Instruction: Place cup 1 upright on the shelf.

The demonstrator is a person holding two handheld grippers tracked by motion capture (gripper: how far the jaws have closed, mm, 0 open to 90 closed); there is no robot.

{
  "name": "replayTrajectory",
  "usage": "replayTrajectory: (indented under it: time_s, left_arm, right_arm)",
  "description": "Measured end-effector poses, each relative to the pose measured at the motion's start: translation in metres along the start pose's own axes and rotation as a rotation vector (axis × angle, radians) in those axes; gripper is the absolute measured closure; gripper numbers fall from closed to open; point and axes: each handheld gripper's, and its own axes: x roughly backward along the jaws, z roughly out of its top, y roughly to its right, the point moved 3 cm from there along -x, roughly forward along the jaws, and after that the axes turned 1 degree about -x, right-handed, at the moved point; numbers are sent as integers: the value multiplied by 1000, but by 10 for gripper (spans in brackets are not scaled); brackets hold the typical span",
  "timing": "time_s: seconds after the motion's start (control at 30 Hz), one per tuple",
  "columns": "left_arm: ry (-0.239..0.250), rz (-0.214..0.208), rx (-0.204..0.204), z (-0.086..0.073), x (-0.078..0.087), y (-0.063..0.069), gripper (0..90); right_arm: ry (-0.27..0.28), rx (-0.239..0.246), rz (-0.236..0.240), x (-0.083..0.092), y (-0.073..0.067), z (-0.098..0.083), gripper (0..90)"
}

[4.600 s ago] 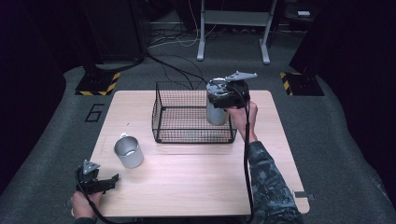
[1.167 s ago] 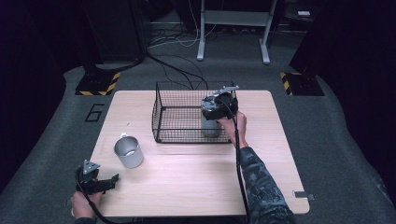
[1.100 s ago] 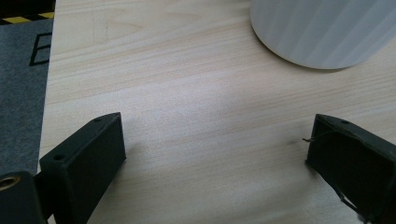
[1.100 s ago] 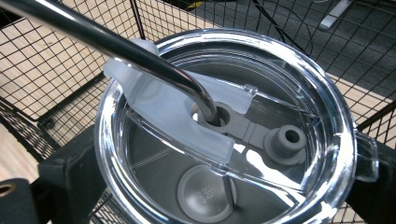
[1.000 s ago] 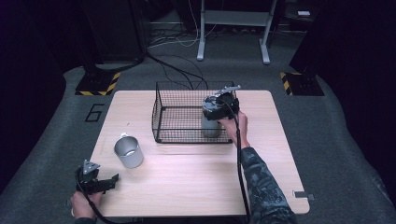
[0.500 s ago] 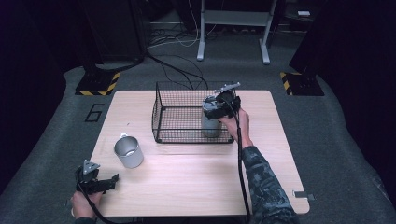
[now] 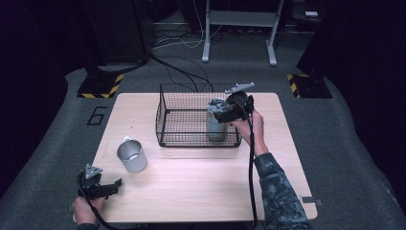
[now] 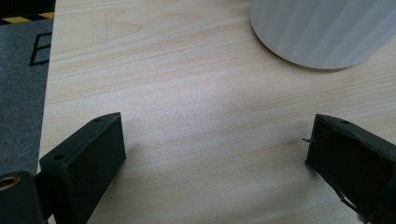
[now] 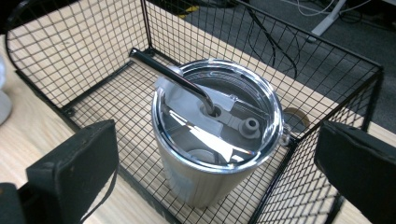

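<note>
**Here, a steel tumbler stands in a wire basket with the right gripper spread above it**

Starting left of the wire basket [image 7: 198, 115], which sits toward the far middle of the wooden table [image 7: 201, 191]: the left gripper [image 7: 116, 183] lies low at the near edge of the table, well left of the basket, held in the person's left hand [image 7: 86, 207]. Its jaws stand wide apart with only bare wood between them, so it seems parked out of the way, not working. Between it and the basket, just off the basket's near left corner, stands a plain metal mug [image 7: 131, 155], upright, its handle hard to make out from above. In the left gripper view its pale ribbed wall [image 8: 322, 32] rises just beyond the jaws, apart from them.

Inside the basket, in the near right corner and close against the wires, stands the tumbler [image 9: 217, 135], upright, with a clear lid and a bent metal straw [image 9: 170, 77] leaning away to the basket's left. It rests on the basket floor.

At the basket's right side, the right gripper [image 7: 225, 109] hangs over the tumbler's top, steadied by the person's right hand [image 7: 251, 127]. Its jaws are spread wide to either side of the tumbler and touch nothing, which suggests the tumbler stands on its own in the basket.
</note>
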Motion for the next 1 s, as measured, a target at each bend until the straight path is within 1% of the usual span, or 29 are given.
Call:
replayTrajectory:
  time_s: [0.03, 0.1, 0.13, 0.17, 0.2, 0.23, 0.27, 0.37, 0.4, 0.47, 0.5, 0.6, 0.73, 0.77, 0.83, 0.87, 0.97, 1.0]
  left_arm:
    - [-1, -1, 0, 0, 0, 0, 41]
    - [-1, -1, 1, 0, 0, 0, 41]
    - [0, 0, 0, 0, 0, 0, 41]
    - [-1, -1, 1, 0, 0, 0, 41]
    - [0, 0, 0, 0, 0, 0, 41]
    - [-1, 1, 0, 0, 0, 0, 41]
    - [-1, 0, 0, 0, 0, 0, 41]
    - [0, 0, -1, 0, 0, 0, 41]
    - [-1, 1, 0, 0, 0, 0, 41]
    - [-1, 0, 0, 0, 0, 0, 41]
    - [-1, 1, 0, 0, 0, 0, 41]
    - [0, 1, -1, 0, 0, 0, 41]
    - [0, 1, -1, 0, 0, 0, 41]
    - [-1, -1, 1, 0, 0, 0, 41]
    - [0, 1, -1, 0, 0, 0, 41]
    - [0, 1, 0, 0, 0, 0, 41]
    - [-1, -1, 1, 0, 0, 0, 41]
    - [-1, -3, 2, 0, 0, 0, 42]
  right_arm:
    - [10, 22, 0, 2, 1, 0, 0]
    - [17, 12, -1, 8, 0, -3, 0]
    - [25, 19, -1, 10, 0, -5, 0]
    - [17, 26, -1, 14, 1, -7, 0]
    - [17, 20, -4, 17, 0, -10, 0]
    - [23, 35, 0, 19, 1, -12, 0]
    - [26, 24, -1, 22, 0, -14, 0]
    - [19, 33, -28, 32, -1, -25, 0]
    - [26, 43, -32, 35, -1, -28, 0]
    - [39, 51, -26, 41, 0, -34, 0]
    - [40, 42, -29, 43, 0, -37, 0]
    - [47, 45, -37, 50, 2, -47, 0]
    - [46, 34, -43, 56, 4, -63, 0]
    - [43, 21, -48, 57, 5, -68, 0]
    - [35, 28, -46, 59, 7, -76, 0]
    - [30, 15, -49, 59, 7, -80, 0]
    - [15, 8, -54, 60, 9, -91, 0]
    - [12, -1, -58, 60, 9, -97, 0]
